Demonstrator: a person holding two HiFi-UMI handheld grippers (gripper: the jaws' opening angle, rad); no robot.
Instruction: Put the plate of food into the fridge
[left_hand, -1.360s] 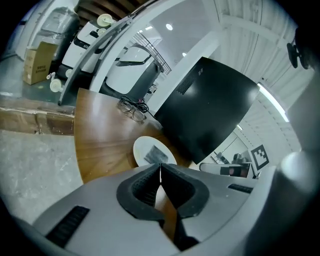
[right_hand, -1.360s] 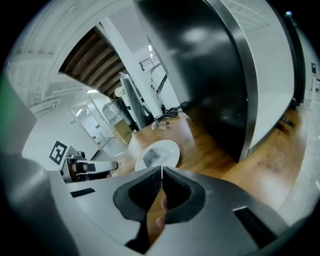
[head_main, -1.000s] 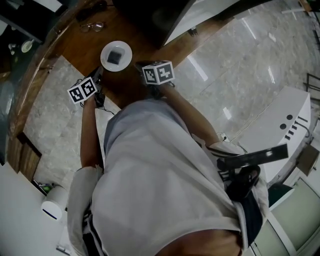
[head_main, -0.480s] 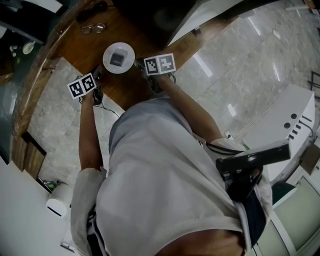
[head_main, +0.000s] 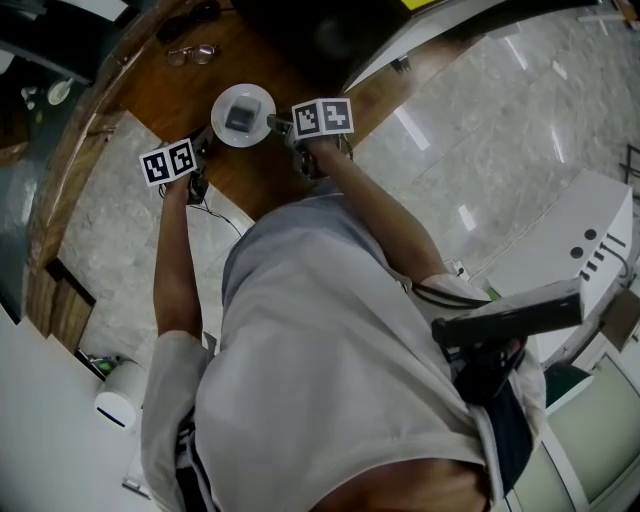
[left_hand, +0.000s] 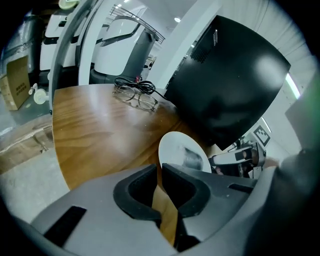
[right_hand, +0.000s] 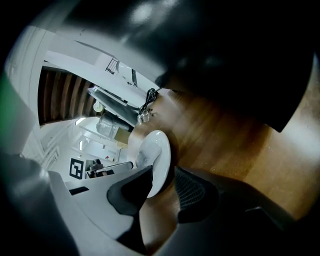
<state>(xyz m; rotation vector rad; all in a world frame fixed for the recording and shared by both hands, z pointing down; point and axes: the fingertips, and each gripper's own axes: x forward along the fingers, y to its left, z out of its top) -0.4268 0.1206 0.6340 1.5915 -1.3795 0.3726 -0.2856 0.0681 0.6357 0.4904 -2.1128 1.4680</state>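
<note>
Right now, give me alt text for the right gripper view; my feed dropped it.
The jaws of the right gripper have just been opening and stand apart, with the near rim of a round white plate between them, not pinched. The plate holds greyish food and lies on a brown wooden table.

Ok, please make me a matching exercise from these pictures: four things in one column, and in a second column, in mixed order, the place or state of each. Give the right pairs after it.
Things:
1. plate
2. glasses
3. left gripper
4. right gripper

Places or states:
A. jaws together, nothing between them
B. lies on the wooden table, touched by nothing
C. jaws apart, a white rim between them
D. bears a dark piece of food

Pairs: 1-D, 2-B, 3-A, 4-C.

Note: the right gripper's jaws have just been opening; the plate's rim stands between them.
</note>
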